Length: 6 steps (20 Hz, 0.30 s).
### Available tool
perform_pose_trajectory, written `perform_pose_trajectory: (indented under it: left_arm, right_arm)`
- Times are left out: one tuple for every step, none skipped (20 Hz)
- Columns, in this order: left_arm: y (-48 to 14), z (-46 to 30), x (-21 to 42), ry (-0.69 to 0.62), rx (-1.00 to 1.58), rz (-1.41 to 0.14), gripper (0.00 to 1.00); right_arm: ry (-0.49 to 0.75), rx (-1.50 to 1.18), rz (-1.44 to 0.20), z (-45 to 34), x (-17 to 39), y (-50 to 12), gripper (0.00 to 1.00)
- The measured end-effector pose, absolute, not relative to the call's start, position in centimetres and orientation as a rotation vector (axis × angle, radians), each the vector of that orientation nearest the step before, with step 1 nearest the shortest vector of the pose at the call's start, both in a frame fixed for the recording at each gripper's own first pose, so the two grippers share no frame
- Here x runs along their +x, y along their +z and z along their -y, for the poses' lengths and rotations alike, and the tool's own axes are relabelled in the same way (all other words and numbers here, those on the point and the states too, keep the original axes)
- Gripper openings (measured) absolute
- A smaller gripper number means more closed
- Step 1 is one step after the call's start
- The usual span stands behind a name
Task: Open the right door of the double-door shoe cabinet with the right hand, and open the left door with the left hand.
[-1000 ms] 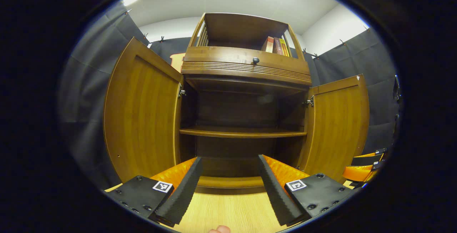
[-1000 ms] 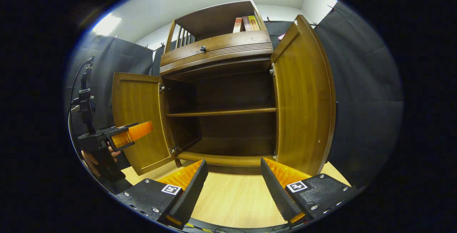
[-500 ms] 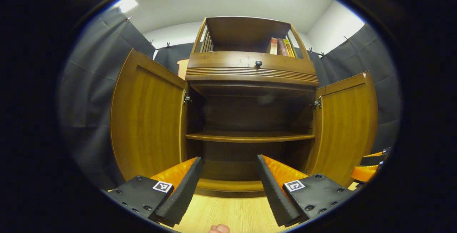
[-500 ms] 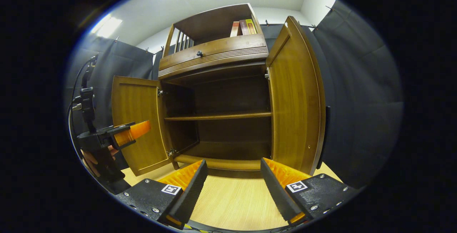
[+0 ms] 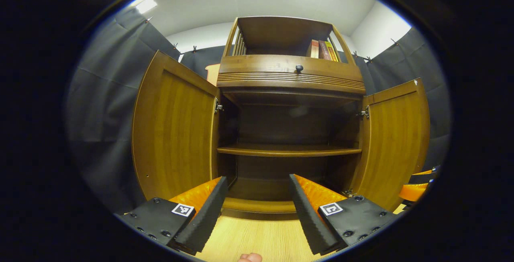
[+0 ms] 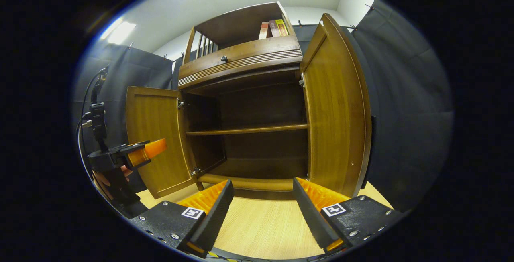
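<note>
Nearest the lens, left gripper [image 5: 255, 210] hanging with jaws spread wide, nothing between them, low over the pale wooden floor [image 5: 257, 242]. Same story for the right gripper [image 6: 263, 212]: released, empty, clear of the woodwork. Off to the left in the right gripper view, the left gripper again, gripped by a hand [image 6: 105, 178], near the left door [image 6: 154, 145] but not touching. Beyond the fingers, shoe cabinet [image 5: 291, 81] standing open on both sides. Left door swung out to the left, right door [image 6: 335, 109] swung out to the right, each well away from the frame. Inside, a bare middle shelf [image 5: 289, 150] and dark back panel. Higher and farther, a drawer knob [image 5: 298, 68] and a few books [image 5: 322, 50] on top. By the look of it, both openings done, nothing left but backing off.
</note>
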<state>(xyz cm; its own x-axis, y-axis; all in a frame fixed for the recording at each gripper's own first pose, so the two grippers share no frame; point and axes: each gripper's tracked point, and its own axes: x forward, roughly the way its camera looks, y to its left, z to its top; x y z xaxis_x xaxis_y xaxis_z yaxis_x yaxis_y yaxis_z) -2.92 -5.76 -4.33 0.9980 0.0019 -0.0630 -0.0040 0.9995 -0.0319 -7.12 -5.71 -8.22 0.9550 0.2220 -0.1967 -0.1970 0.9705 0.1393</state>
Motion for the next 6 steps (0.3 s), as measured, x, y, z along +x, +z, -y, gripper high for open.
perform_pose_trajectory:
  left_arm:
    - [-4.31,5.75,-2.83,0.002,-0.031,-0.063,0.98]
    - [-4.38,5.7,-2.72,0.0,-0.029,-0.063,0.98]
    - [-4.33,5.77,-2.57,-0.003,-0.027,-0.06,0.98]
    - [-4.2,5.9,-2.47,-0.007,-0.024,-0.056,0.98]
    - [-4.13,6.02,-2.37,-0.01,-0.02,-0.054,0.98]
    - [-4.09,6.11,-2.22,-0.012,-0.016,-0.052,0.98]
  right_arm:
    - [0.212,0.119,-0.211,5.68,-7.06,-8.21,0.92]
    - [0.211,0.118,-0.211,5.66,-7.0,-8.21,0.92]
    - [0.21,0.116,-0.212,5.63,-7.07,-8.23,0.92]
    - [0.21,0.113,-0.213,5.64,-7.09,-8.26,0.92]
    - [0.208,0.11,-0.213,5.65,-7.16,-8.31,0.92]
    - [0.206,0.109,-0.215,5.68,-7.13,-8.38,0.92]
